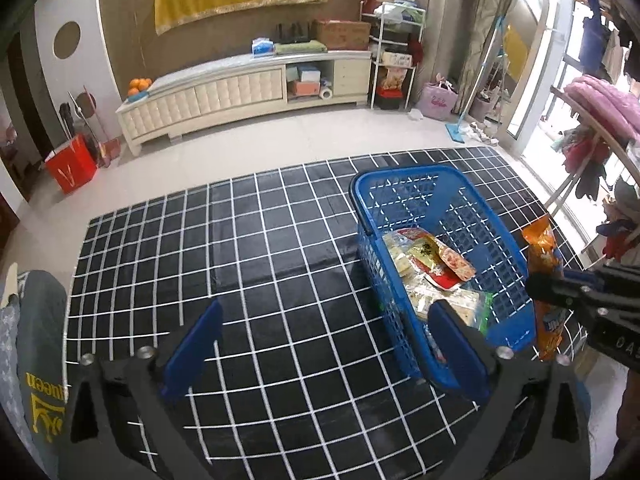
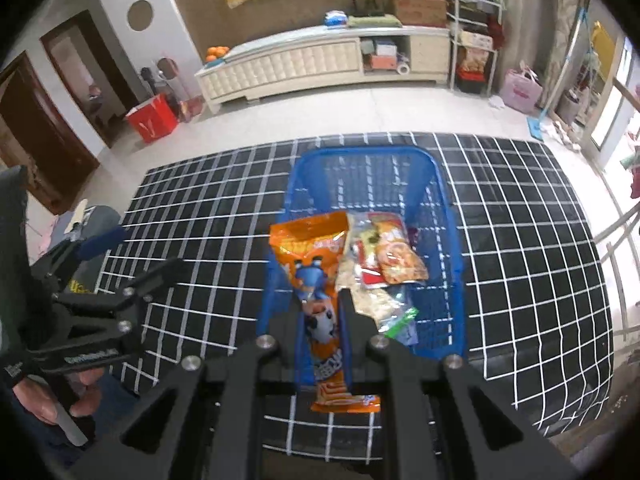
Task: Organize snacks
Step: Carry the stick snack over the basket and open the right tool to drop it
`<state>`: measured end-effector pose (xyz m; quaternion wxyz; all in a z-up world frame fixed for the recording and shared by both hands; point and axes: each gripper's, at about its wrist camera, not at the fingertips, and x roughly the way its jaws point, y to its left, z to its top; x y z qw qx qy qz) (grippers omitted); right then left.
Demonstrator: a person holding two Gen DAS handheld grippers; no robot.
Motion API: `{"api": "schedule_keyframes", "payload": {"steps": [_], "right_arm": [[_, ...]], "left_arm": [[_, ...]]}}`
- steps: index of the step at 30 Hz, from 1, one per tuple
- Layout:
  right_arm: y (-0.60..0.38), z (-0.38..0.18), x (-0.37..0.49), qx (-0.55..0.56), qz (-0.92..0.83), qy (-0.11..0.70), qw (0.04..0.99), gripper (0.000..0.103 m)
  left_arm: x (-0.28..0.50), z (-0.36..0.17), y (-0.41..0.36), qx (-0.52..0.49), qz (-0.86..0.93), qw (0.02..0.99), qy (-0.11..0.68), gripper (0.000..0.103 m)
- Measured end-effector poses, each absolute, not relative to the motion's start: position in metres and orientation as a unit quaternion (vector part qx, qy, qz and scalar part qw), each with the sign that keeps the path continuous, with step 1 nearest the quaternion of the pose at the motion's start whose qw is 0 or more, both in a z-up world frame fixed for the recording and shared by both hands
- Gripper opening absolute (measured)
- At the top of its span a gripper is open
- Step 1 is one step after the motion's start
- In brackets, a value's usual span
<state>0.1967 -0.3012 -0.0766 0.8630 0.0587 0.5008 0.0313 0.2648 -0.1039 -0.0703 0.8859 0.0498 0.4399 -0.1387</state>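
1. The orange snack bag (image 2: 320, 280) hangs upright in the right gripper (image 2: 322, 320), whose fingers (image 2: 348, 312) are pressed nearly together on its lower middle; the sealed bottom edge sticks out below them and the crinkled top rises above.
2. The bag sits over the near-left corner of the blue basket (image 2: 448, 240), its top leaning across the basket's left rim. In the left wrist view the same bag (image 1: 542, 248) shows just outside the basket's (image 1: 372, 272) right wall, so whether it is above the inside or the rim cannot be told.
3. It looks light, thin and crackly, likely puffed with air: soft enough to fold, slippery on its printed film. A pinch on the flat seam or the flattened middle should hold better than one on the puffed part, and a hard squeeze may crush what is inside.
4. Inside the basket lie other packets (image 2: 394, 256), a red-and-yellow one on top and a clear zip bag (image 2: 396, 312) of pale pieces nearest the near wall; the far half is bare.
5. The left gripper (image 1: 324, 344) hovers over the mat (image 1: 240, 240) at the basket's near-left corner, fingers (image 1: 192, 352) spread wide with nothing between them.
6. The checked mat lies on a pale tiled floor (image 1: 240, 148).
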Motion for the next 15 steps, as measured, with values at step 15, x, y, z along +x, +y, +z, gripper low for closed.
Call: {"api": "schedule_keyframes", "payload": {"steps": [15], "right_arm": [[-0.33, -0.142, 0.238, 0.064, 0.011, 0.562, 0.824, 0.018]], "left_arm": [[0.302, -0.114, -0.134, 0.072, -0.172, 0.857, 0.48, 0.102]]}}
